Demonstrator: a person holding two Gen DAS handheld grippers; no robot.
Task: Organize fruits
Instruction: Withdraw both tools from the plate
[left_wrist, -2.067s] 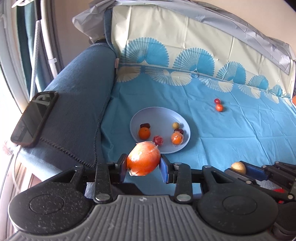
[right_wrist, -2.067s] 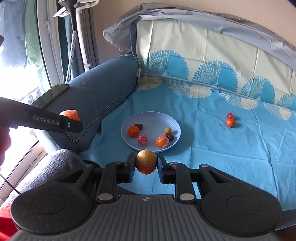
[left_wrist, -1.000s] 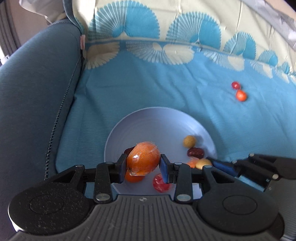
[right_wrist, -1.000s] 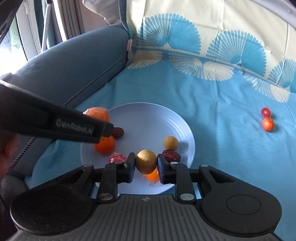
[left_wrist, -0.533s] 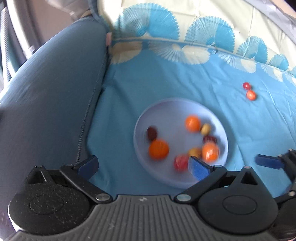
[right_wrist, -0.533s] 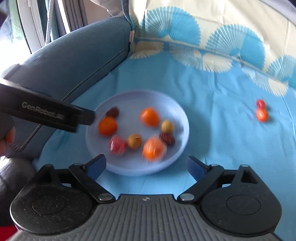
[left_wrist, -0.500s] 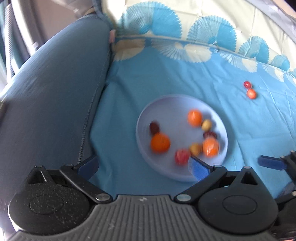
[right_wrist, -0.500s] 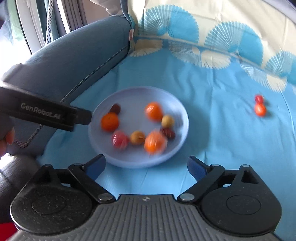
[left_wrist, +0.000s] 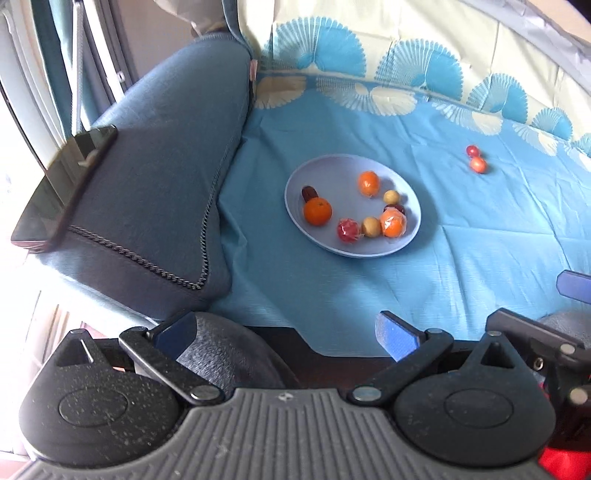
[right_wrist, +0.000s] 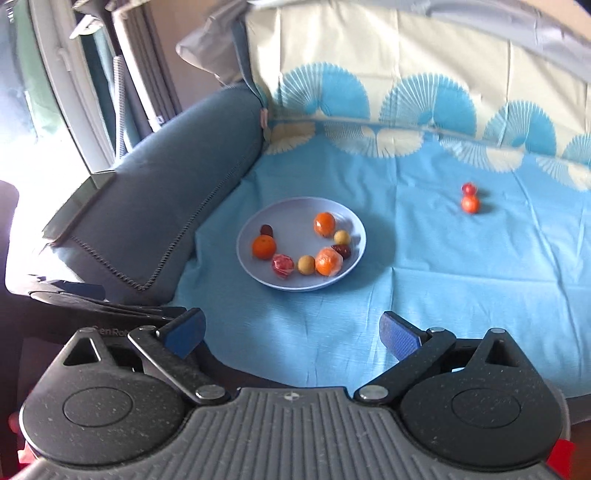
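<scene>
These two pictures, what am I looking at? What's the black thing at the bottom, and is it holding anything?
Each picture comes from a camera mounted on a hand-held gripper, looking along its two blue-tipped fingers; there is no robot arm. One view shows the left gripper, the other the right gripper. The left stands open, the right's jaws are opening, and both are empty. Ahead, on a blue sheet, sits a plate holding eight small fruits. Two more fruits lie loose on the sheet to the right. A phone rests on the armrest.
</scene>
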